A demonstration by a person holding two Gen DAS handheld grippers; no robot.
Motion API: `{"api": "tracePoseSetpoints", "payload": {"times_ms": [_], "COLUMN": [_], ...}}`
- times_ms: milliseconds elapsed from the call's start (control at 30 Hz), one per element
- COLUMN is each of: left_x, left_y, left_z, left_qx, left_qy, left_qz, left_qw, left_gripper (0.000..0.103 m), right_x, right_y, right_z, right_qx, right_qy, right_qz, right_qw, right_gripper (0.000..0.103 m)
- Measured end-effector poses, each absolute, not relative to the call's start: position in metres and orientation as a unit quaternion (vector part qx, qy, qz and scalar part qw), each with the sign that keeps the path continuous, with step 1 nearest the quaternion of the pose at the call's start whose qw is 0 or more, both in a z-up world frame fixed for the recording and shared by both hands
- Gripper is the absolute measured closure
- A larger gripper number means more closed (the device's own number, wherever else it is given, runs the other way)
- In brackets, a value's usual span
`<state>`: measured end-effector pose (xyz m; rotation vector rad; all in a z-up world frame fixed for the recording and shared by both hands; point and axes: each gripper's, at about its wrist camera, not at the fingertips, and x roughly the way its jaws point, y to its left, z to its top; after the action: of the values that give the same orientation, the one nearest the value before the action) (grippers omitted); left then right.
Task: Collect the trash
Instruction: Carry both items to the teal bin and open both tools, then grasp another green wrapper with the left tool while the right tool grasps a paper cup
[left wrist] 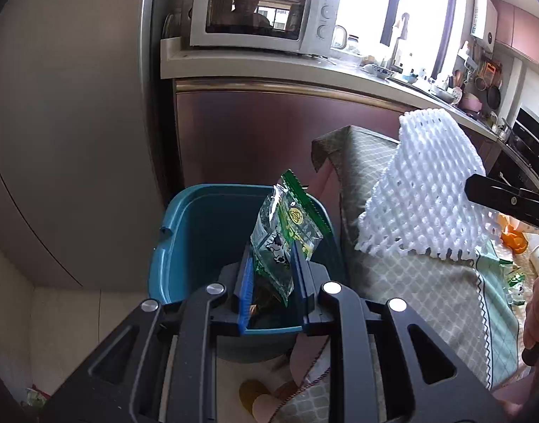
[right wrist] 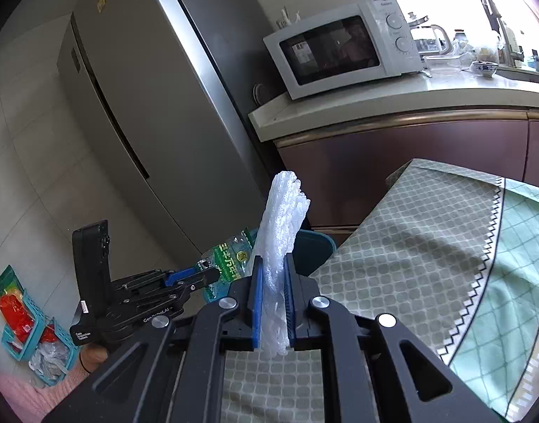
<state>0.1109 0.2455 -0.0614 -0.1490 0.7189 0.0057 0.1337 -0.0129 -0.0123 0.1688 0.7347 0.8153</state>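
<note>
Left wrist view: I am pinching a crinkled green-and-clear plastic snack wrapper [left wrist: 287, 232] between the blue pads of my left gripper [left wrist: 273, 282], and the wrapper is standing upright directly above the open mouth of the teal plastic trash bin [left wrist: 199, 232] — not yet dropped in. The bin is sitting on the pale floor, against the maroon cabinet front [left wrist: 269, 123] and just beside the draped edge of the table with its green patterned tablecloth [left wrist: 428, 299].

To the right in that view, my right gripper [left wrist: 495, 194] is clamping a sheet of white foam fruit netting [left wrist: 431, 190], holding it up over the tablecloth, near the bin but apart from it. From the right wrist view, the jaws of my right gripper [right wrist: 273, 282] are closing tightly on the netting [right wrist: 282, 222], which is rising edge-on between the blue pads. Beyond it, my left gripper [right wrist: 199, 278] is showing with the wrapper [right wrist: 230, 257] at its tip, beside the bin's rim [right wrist: 315, 243].

Further out, a white microwave oven [right wrist: 343, 49] is resting on the pale countertop [right wrist: 446, 95] — next to a tall grey refrigerator [right wrist: 146, 88]. Teal slotted baskets [right wrist: 33, 331] of packets are sitting on the floor at far left.
</note>
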Motion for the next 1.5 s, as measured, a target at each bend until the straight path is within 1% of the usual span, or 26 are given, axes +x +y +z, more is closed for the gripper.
{"api": "tracePoseSetpoints", "payload": {"times_ms": [200,567,600,700,767,800,1033,1267,1333,1500], "left_x": [0.13,0.154,0.154,0.16,0.161,0.163,0.159,0.134,0.129,0.117], "left_y": [0.264,0.277,0.276,0.276,0.276,0.275,0.26,0.224,0.208,0.167], "left_z": [-0.084,-0.112,-0.114,-0.118,-0.119,-0.119,-0.105,-0.072,-0.063,-0.045], "left_qx": [-0.09,-0.109,-0.111,-0.113,-0.115,-0.115,-0.114,-0.094,-0.087,-0.077], "left_qy": [0.374,0.393,0.395,0.395,0.393,0.393,0.374,0.336,0.326,0.311], "left_qz": [0.02,0.034,0.031,0.029,0.026,0.026,0.001,-0.048,-0.068,-0.125], "left_qw": [0.923,0.912,0.912,0.911,0.912,0.912,0.92,0.936,0.939,0.939], "left_gripper": [0.082,0.082,0.082,0.082,0.08,0.079,0.074,0.065,0.06,0.059], "right_x": [0.161,0.184,0.185,0.187,0.188,0.187,0.173,0.141,0.128,0.1], "right_y": [0.031,0.079,0.082,0.082,0.08,0.079,0.055,0.015,-0.002,-0.059], "right_z": [-0.03,-0.061,-0.063,-0.063,-0.062,-0.064,-0.058,-0.027,-0.016,0.004], "right_qx": [0.06,0.031,0.029,0.035,0.036,0.037,0.051,0.047,0.046,0.057], "right_qy": [0.379,0.43,0.435,0.437,0.435,0.434,0.427,0.383,0.368,0.338], "right_qz": [0.375,0.357,0.356,0.352,0.35,0.35,0.361,0.376,0.374,0.35], "right_qw": [0.844,0.829,0.827,0.827,0.829,0.829,0.828,0.842,0.85,0.872], "right_gripper": [0.093,0.091,0.089,0.078,0.073,0.072,0.072,0.065,0.063,0.06]}}
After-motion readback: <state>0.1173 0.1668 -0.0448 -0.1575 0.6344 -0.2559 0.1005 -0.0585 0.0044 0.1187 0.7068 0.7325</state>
